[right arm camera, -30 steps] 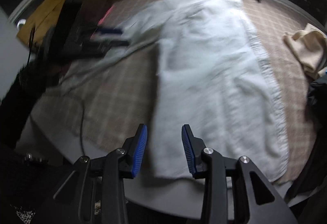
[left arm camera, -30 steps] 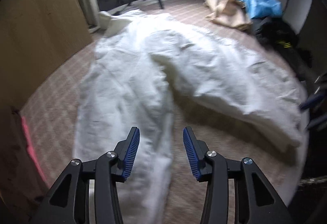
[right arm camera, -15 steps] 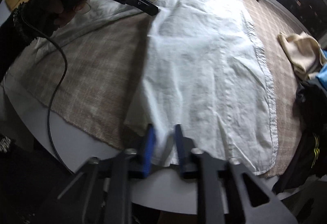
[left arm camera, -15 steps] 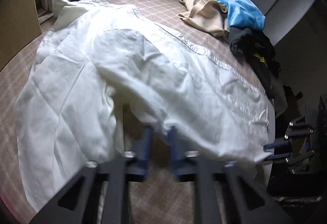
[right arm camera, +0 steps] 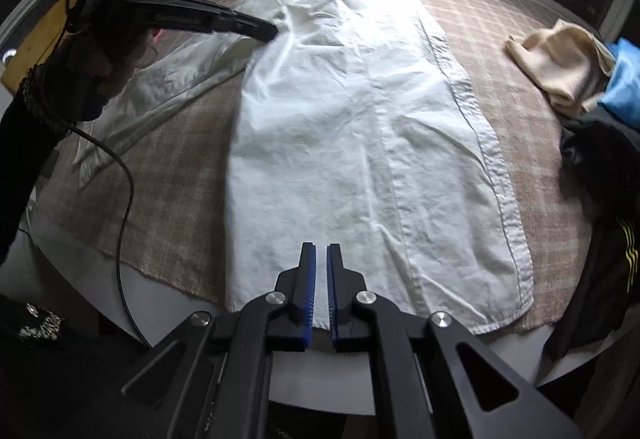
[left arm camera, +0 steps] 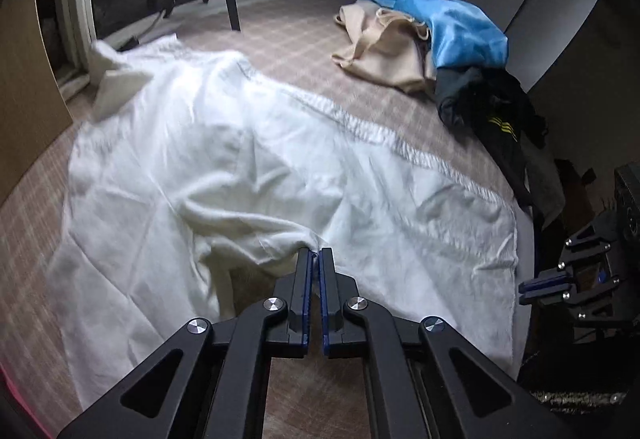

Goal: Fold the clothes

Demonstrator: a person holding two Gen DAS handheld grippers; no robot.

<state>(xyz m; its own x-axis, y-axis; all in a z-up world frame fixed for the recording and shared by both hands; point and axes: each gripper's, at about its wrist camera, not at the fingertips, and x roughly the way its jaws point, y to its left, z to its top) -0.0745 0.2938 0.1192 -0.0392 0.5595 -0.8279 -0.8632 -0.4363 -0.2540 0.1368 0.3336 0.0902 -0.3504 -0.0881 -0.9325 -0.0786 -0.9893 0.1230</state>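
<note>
1. Two grips on one garment: in the left wrist view the left gripper (left arm camera: 315, 259) has its fingers clenched on a bunched fold of the white shirt (left arm camera: 248, 175), with cloth pinched between the blue pads. The fold is drawn up and over the shirt's body, so the step in hand looks like folding one side inward.
2. Still in that view, the shirt lies spread on a round table (left arm camera: 524, 239) covered by a beige plaid cloth (left arm camera: 296, 35). Beyond the shirt's far placket edge sits a pile of other clothes: a beige garment (left arm camera: 384, 55), a blue garment (left arm camera: 464, 31) and a dark garment (left arm camera: 496, 111). The right gripper (left arm camera: 540, 289) shows at the shirt's hem corner. Past the shirt's collar are dark windows with a bright lamp above.
3. In the right wrist view the right gripper (right arm camera: 319, 255) is closed on the shirt's (right arm camera: 360, 119) hem at the near table edge; a sliver of white cloth sits between the fingers, so I judge it grasped.
4. Across the shirt, near its shoulder, the left gripper (right arm camera: 268, 33) pinches the side fold, and a sleeve lies flat beside it on the plaid cloth (right arm camera: 172, 207).
5. Next move, as I judge it: both hands carry the shirt's left edge across toward the placket together, keeping the fold line straight and the hem from dragging off the table.
</note>
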